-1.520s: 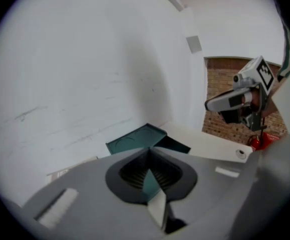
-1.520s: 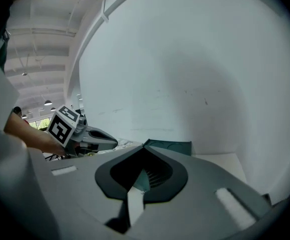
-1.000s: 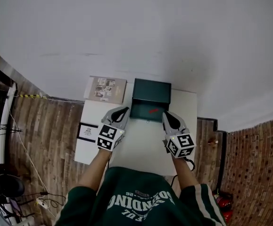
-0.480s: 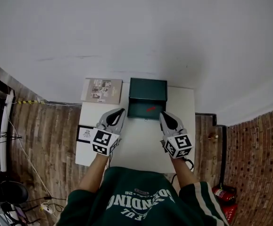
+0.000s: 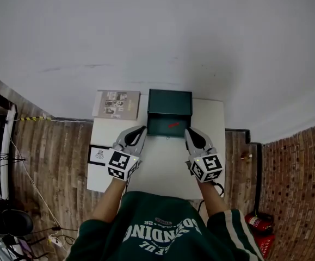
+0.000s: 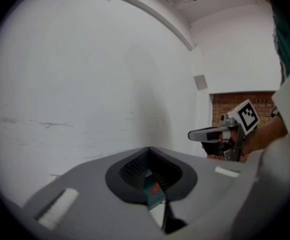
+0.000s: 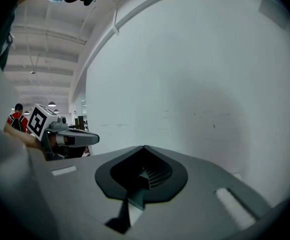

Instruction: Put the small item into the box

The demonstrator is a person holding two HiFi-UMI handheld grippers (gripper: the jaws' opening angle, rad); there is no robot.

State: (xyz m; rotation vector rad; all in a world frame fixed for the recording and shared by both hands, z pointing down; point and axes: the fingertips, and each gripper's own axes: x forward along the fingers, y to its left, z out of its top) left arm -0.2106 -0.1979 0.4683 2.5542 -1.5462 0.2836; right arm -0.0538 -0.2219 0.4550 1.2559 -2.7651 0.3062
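One item (image 5: 173, 125) in box (image 5: 170, 102), beyond L gripper (image 5: 142, 128)

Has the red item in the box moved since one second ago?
No. The red item lies at the same spot in the box, right of its middle.

A plain white wall (image 5: 157, 31) fills the far side. The white counter (image 5: 162, 167) stands against it on a brick-patterned floor (image 5: 54, 145), seen to its left and right. Cables (image 5: 53, 238) trail over the floor at near left. A red object (image 5: 253, 222), possibly a fire extinguisher, sits at near right.
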